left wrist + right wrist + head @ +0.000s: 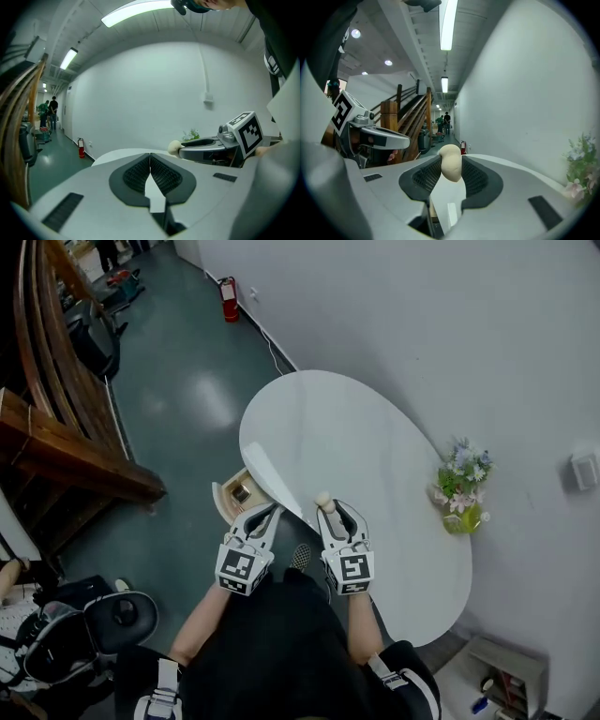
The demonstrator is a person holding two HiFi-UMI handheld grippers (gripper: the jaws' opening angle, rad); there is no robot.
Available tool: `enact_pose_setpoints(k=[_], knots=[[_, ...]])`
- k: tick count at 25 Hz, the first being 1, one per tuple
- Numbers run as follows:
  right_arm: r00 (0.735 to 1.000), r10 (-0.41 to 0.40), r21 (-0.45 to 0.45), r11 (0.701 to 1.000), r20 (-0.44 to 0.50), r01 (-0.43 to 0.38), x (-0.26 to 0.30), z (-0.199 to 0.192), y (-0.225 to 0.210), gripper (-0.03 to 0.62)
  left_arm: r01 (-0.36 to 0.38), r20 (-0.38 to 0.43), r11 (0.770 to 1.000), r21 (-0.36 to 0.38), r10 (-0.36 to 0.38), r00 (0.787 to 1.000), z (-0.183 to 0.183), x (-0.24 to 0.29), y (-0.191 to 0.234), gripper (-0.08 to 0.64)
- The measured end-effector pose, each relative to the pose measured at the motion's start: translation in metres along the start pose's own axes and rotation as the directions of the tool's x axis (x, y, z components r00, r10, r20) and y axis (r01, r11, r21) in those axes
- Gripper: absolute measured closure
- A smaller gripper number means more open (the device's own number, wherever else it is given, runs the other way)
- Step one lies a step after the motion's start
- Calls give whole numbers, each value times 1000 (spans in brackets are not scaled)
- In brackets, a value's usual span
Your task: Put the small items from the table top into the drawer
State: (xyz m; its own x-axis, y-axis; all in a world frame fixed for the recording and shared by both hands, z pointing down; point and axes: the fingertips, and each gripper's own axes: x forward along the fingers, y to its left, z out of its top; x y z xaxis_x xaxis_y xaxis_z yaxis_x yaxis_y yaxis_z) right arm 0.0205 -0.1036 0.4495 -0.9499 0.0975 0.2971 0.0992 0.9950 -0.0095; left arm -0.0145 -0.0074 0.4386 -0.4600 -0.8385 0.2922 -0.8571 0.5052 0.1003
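My right gripper (pixel 325 506) is shut on a small cream-coloured rounded item (pixel 451 162), which sticks out at its tips (pixel 323 500) over the near edge of the white oval table (pixel 375 456). The same item (pixel 174 147) shows at the right gripper's tip in the left gripper view. My left gripper (pixel 273 512) hovers beside it on the left, shut with nothing between its pads (pixel 150 172). Below the table's left edge an open wooden drawer (pixel 234 493) holds a small dark item (pixel 241 493).
A yellow vase of flowers (pixel 462 488) stands near the table's right edge by the white wall. A wooden staircase (pixel 56 427) rises at left over the dark green floor. A red fire extinguisher (pixel 229 298) stands by the wall. People stand far down the hall (pixel 444 123).
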Motion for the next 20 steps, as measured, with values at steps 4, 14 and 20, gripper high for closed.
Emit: enact_pose_setpoints(k=[4,14,20], knots=[[997,83,-24,996,-10,-83,26,9,35,437,-80,12,996,-32,81,997,-3,-26,36,540],[967,251,-67,965,-47,-253,80,19,114,437,-233,8,967,-102,235,972,-17,-80,104,540],[950,302,-75,949,-75,-307,104,11,137,437,-284,-9,949,-133,286,958,-31,-93,130,540]])
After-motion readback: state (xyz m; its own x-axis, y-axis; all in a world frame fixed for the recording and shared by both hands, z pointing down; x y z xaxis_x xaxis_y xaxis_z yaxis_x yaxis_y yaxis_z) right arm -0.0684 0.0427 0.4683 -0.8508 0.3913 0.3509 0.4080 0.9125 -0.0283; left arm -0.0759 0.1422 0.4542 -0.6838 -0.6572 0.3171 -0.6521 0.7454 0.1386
